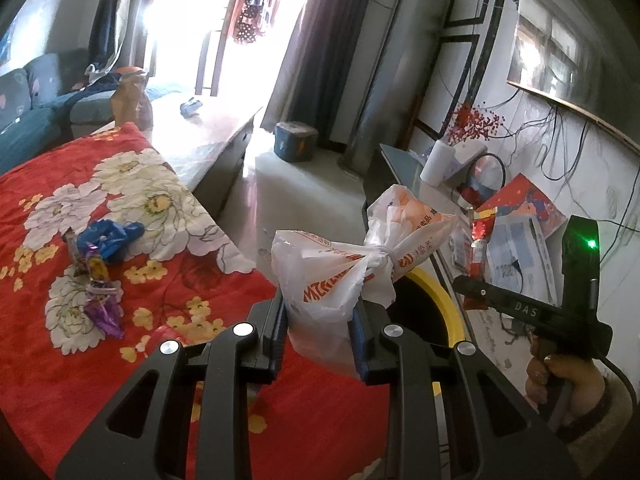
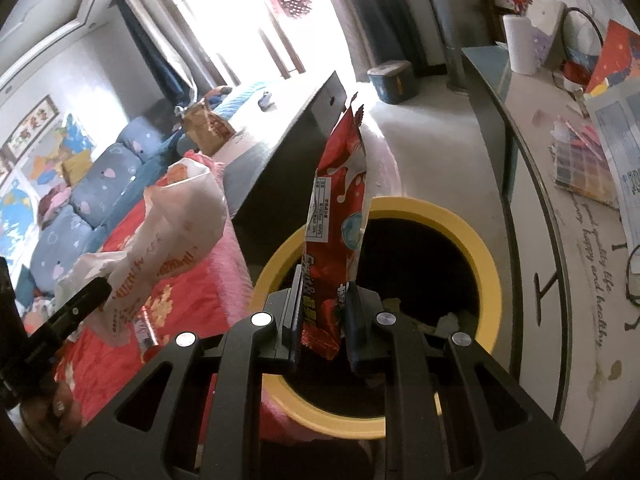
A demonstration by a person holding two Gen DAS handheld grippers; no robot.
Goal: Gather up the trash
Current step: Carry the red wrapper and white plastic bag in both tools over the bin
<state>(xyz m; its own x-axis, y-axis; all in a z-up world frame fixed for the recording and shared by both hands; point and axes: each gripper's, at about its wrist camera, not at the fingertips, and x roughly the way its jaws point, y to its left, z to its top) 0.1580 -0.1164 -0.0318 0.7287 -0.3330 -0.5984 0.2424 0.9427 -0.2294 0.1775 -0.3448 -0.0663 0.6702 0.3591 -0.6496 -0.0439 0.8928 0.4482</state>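
- The left hand-held gripper (image 1: 320,334) is clenched on a knotted white plastic bag (image 1: 344,264) with orange print; the bag stands up from between the pads, at the edge of the red flowered blanket (image 1: 120,360).
- The right hand-held gripper (image 2: 323,320) grasps a red snack wrapper (image 2: 340,216), which stands upright between its pads, above the open mouth of a bin (image 2: 490,276) with a yellow rim.
- The bin is dark inside; pale scraps seem to lie at the bottom, though the view there is dim.
- On the blanket, well apart from the bag, lie a crumpled blue wrapper (image 1: 110,236) and a purple wrapper (image 1: 102,300), touching each other.
- A hand (image 1: 560,376) holds the right gripper's grip at the lower right of the left view.
- A bench (image 2: 540,216) with papers stands right of the bin.
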